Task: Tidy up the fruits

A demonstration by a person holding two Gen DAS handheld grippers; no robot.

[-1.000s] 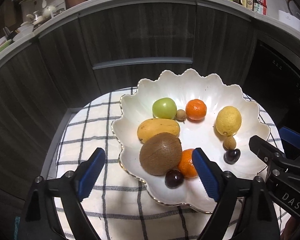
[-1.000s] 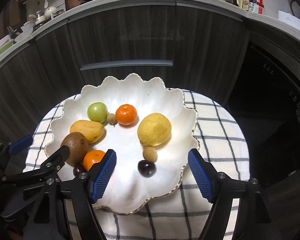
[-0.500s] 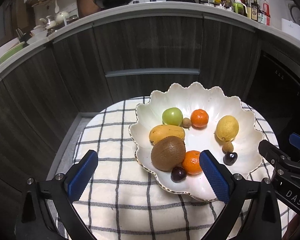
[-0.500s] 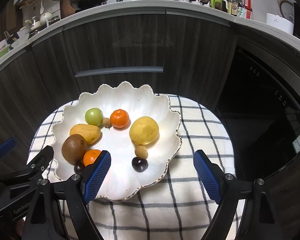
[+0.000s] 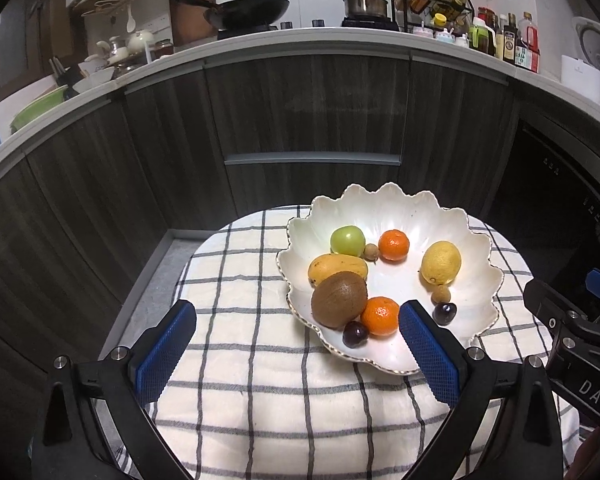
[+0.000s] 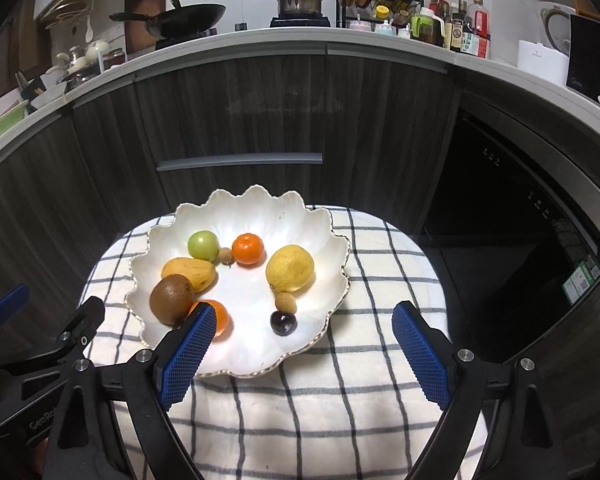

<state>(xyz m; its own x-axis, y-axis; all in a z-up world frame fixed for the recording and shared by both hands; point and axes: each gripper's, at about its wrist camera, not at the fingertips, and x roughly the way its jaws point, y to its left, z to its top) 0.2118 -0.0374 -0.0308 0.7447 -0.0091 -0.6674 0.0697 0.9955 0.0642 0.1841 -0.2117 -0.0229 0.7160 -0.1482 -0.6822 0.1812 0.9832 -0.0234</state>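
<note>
A white scalloped plate (image 5: 392, 204) (image 6: 260, 208) on a checked cloth holds a kiwi (image 5: 339, 299) (image 6: 172, 299), a mango (image 5: 337, 269) (image 6: 188, 272), a green fruit (image 5: 347, 240) (image 6: 203, 245), two tangerines (image 5: 394, 245) (image 6: 249, 249), a lemon (image 5: 441, 262) (image 6: 290, 268), small brown fruits and dark cherries (image 5: 445, 313) (image 6: 283, 323). My left gripper (image 5: 298, 320) hangs wide open above the cloth, near the plate's front left rim, holding nothing. My right gripper (image 6: 302, 320) is still opening above the plate's front right rim, with nothing between its fingers.
The checked cloth (image 5: 240, 320) covers a small round table in front of dark cabinet doors (image 5: 312, 120). A black oven front (image 6: 520, 240) stands at the right. A worktop above carries a wok (image 5: 252, 12), a pot, bottles and dishes.
Both grippers have pulled back and risen from the plate, so it looks smaller and farther. Both sets of jaws have spread wider. The fruit has not moved.
</note>
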